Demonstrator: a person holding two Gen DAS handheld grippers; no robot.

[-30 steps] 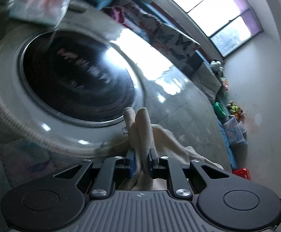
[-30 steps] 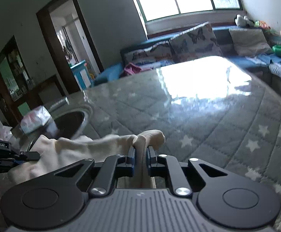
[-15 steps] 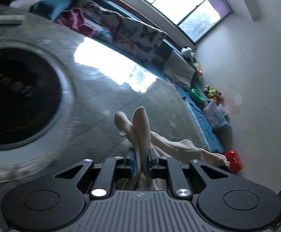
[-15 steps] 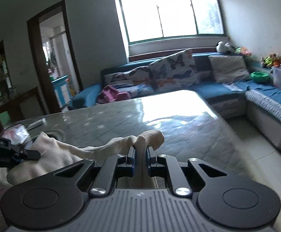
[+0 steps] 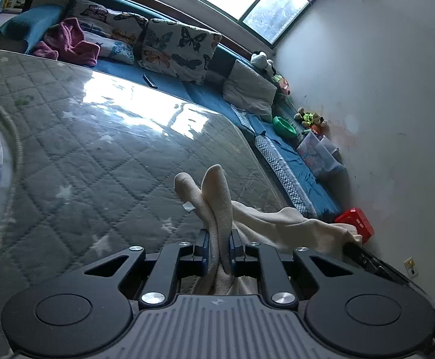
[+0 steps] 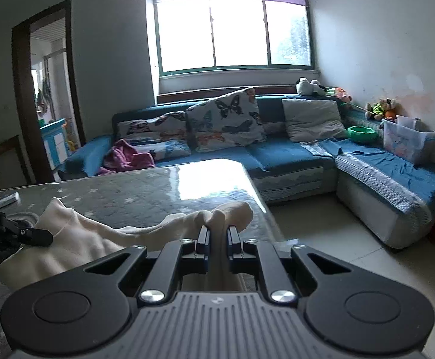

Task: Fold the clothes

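A cream garment (image 5: 271,224) hangs stretched between my two grippers above the table. My left gripper (image 5: 218,243) is shut on one bunched edge of it, and two folds stick up past the fingers. My right gripper (image 6: 217,236) is shut on the other edge of the cream garment (image 6: 88,239). In the right wrist view the left gripper's finger (image 6: 22,233) shows at the left, pinching the cloth. In the left wrist view the right gripper's fingers (image 5: 364,254) show at the right. The cloth's lower part is hidden behind the gripper bodies.
A glass-topped table with a grey star-quilted cover (image 5: 97,149) lies below. A round dark dish rim (image 5: 4,161) sits at its left. A blue corner sofa (image 6: 292,152) with butterfly cushions, a pink cloth (image 6: 127,157) and toys stands behind. A red box (image 5: 356,220) is on the floor.
Both grippers have lifted and tilted up with the garment held between them. The view has swung from the table top and dish toward the sofa and window.
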